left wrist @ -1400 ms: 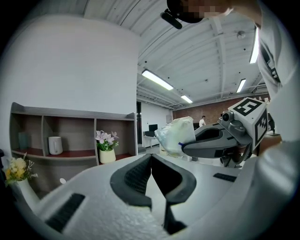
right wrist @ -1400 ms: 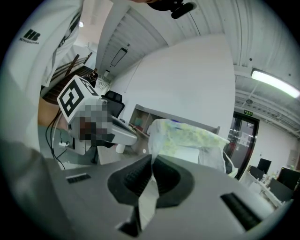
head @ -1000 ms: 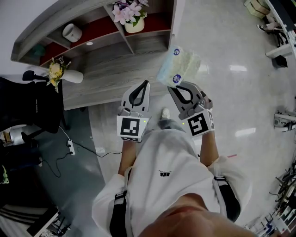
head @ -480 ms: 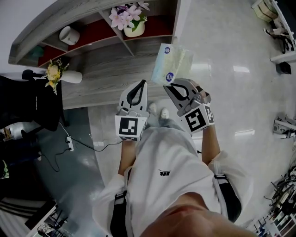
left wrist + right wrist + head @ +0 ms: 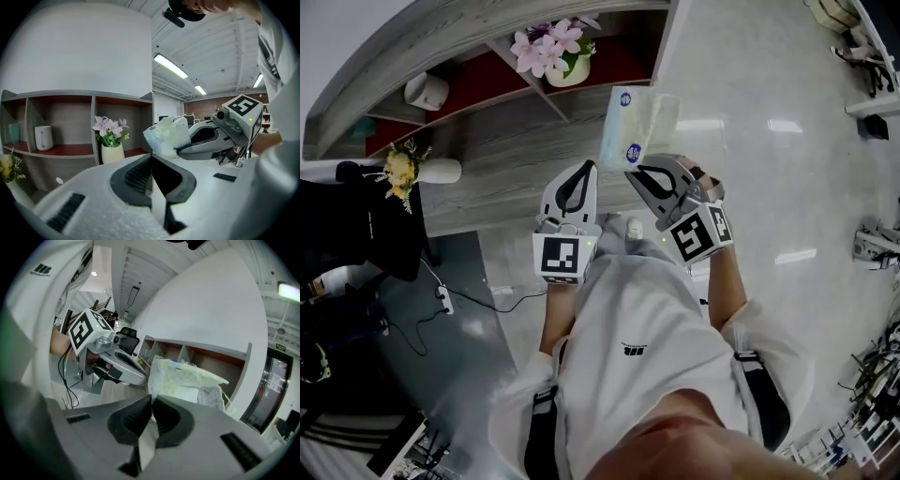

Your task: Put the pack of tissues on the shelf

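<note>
The pack of tissues [image 5: 635, 124] is a pale green and white plastic packet with blue round labels. My right gripper [image 5: 633, 172] is shut on its lower edge and holds it in the air in front of the grey wooden shelf [image 5: 502, 141]. In the right gripper view the pack of tissues [image 5: 185, 378] stands up from the shut jaws. My left gripper [image 5: 589, 169] is shut and holds nothing; it hangs just left of the right one. In the left gripper view the pack of tissues [image 5: 164, 137] shows beside the right gripper [image 5: 180, 150], with the shelf's open compartments [image 5: 70, 126] behind.
A white vase of pink flowers [image 5: 549, 54] stands in one shelf compartment, a white jug [image 5: 425, 91] in the one to its left. A vase of yellow flowers [image 5: 412, 171] stands on the lower ledge. A black chair [image 5: 347, 225] and cables lie at left. Glossy floor [image 5: 769, 169] spreads right.
The right gripper has carried the pack of tissues leftward and up, closer to the shelf. The left gripper has stayed about where it was.
</note>
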A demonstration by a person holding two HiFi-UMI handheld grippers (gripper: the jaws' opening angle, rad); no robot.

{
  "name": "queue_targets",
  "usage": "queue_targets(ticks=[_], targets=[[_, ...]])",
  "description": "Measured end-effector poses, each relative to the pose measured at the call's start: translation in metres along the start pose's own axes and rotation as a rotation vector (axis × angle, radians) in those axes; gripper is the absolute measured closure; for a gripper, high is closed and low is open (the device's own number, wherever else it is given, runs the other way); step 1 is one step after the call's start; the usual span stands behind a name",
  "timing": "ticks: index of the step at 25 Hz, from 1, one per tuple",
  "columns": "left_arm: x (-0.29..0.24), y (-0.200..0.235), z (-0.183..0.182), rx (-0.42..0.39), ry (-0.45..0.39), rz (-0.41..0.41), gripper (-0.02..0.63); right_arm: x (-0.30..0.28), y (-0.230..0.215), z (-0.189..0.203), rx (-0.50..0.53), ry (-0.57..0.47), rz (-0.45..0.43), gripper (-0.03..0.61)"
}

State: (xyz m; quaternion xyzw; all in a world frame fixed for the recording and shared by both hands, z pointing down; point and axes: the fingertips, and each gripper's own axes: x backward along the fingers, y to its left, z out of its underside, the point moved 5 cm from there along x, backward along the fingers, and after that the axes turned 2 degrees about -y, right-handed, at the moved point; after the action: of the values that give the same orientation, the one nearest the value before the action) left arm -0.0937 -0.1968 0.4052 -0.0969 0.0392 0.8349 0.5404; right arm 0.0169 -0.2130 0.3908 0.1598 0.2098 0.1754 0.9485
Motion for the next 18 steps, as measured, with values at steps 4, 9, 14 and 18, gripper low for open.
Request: queue_targets(ticks=[4, 9, 14, 18], targets=[[-0.012, 0.011, 0.004, 0.007, 0.016, 0.02, 0.588, -0.014, -0.007, 0.006, -0.009, 0.023, -0.01, 0.552], [-0.028, 0.027, 0.009, 0.02, 0.029, 0.036, 0.588, -0.034, -0.016, 0.019, -0.025, 0.056, -0.023, 0.552], [-0.041, 0.036, 0.015, 0.037, 0.04, 0.05, 0.588, -0.047, -0.024, 0.028, -0.036, 0.076, -0.029, 0.552], [-0.05, 0.04, 0.019, 0.042, 0.048, 0.063, 0.588, -0.055, -0.033, 0.035, -0.045, 0.088, -0.021, 0.552]])
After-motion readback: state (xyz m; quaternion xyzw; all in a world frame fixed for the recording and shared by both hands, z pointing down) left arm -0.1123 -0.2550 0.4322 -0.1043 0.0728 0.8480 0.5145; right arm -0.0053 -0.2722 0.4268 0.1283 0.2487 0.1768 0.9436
